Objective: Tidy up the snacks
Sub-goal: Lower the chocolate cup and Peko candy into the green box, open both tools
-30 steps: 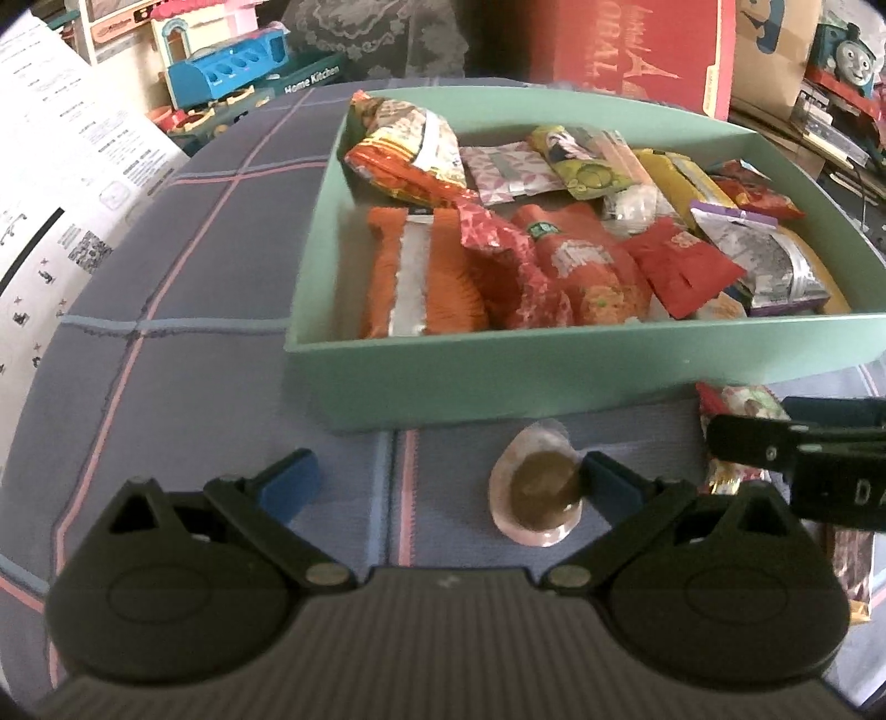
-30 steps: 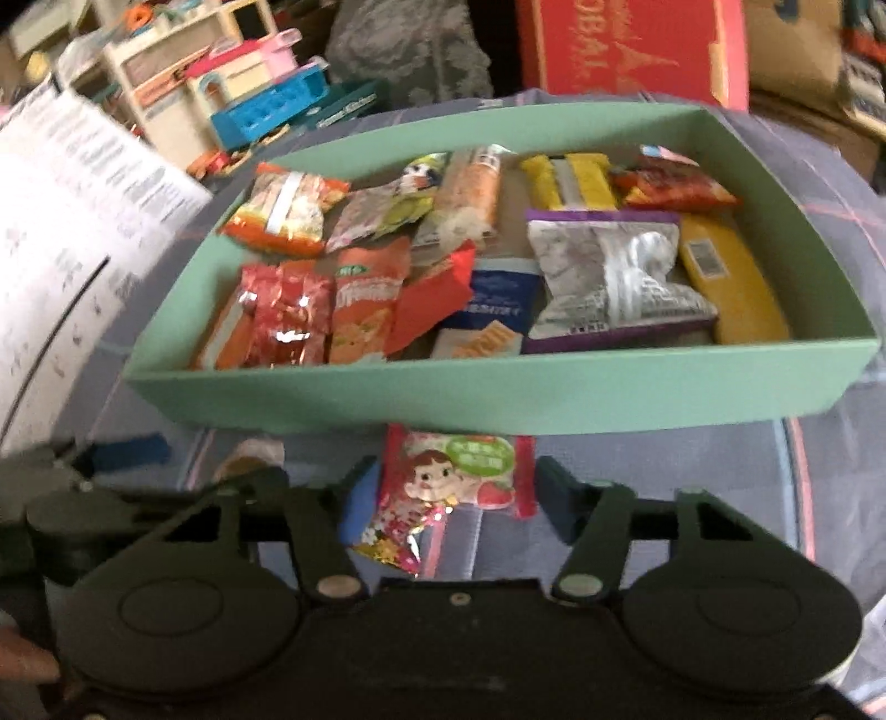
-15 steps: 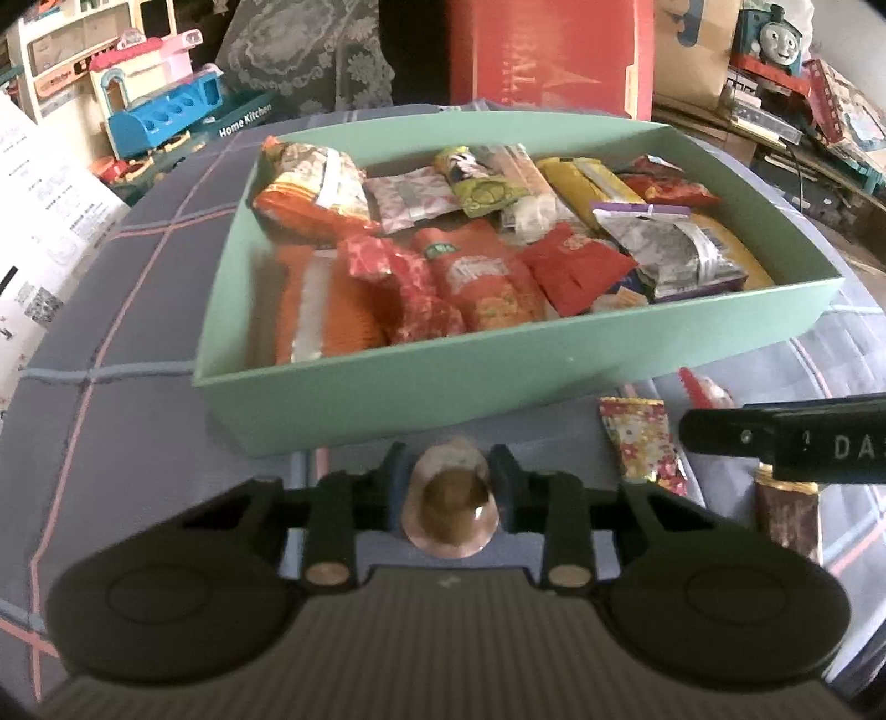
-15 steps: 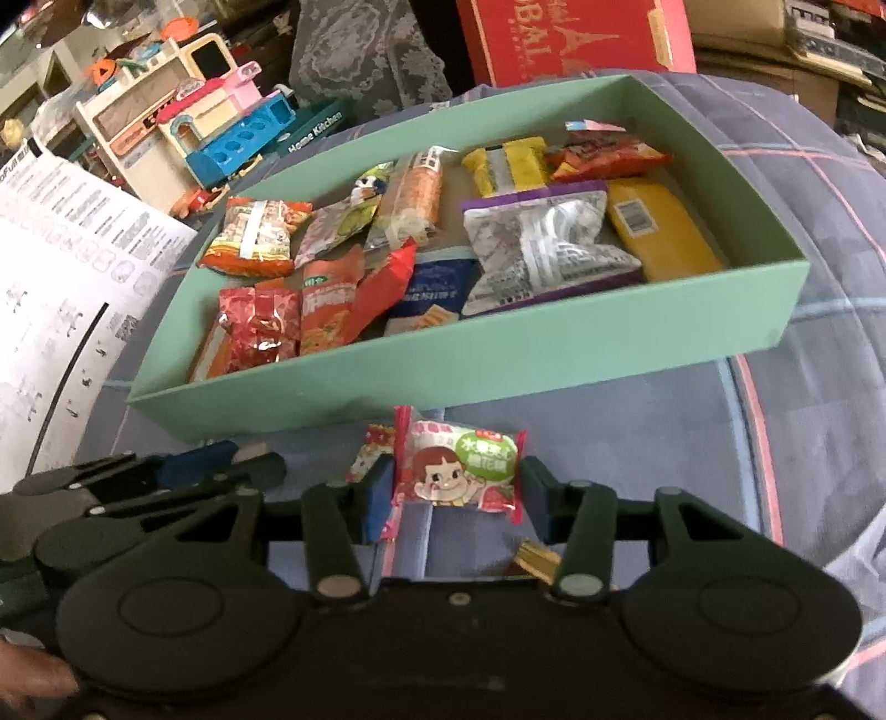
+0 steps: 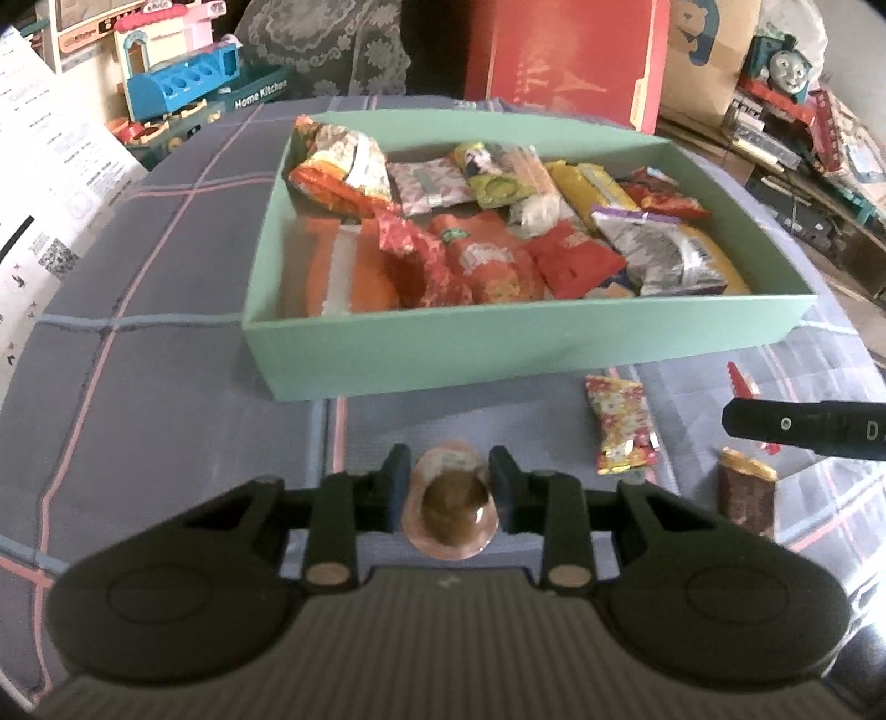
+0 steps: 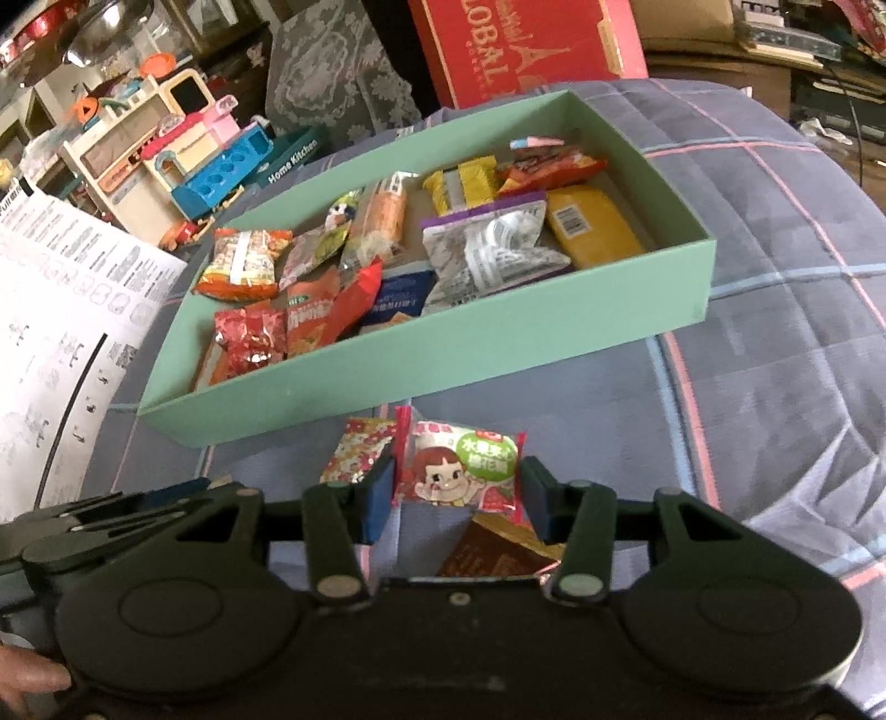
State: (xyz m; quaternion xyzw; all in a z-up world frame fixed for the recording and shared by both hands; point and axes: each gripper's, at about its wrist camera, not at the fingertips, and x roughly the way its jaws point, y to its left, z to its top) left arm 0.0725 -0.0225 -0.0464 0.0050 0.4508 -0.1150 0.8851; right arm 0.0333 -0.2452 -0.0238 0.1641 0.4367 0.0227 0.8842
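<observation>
1. Plaid cloth (image 5: 166, 399) covered the work surface in both views.
2. Nearest the left camera, the left gripper (image 5: 449, 487) was clamped narrow on a jelly cup (image 5: 451, 507), with both fingers touching its sides.
3. Nearest the right camera, the right gripper (image 6: 458, 490) pinched a candy pack (image 6: 459, 471) between its fingers.
4. A brown wrapper (image 6: 498, 554) lay on the cloth below that pack; a floral packet (image 6: 357, 457) lay just left of it.
5. Beyond both grippers stood the green box (image 5: 498, 354), filled with snack bags.
6. Farther back, a red carton (image 6: 526, 50) and a toy kitchen (image 6: 194, 149) stood behind the box.
</observation>
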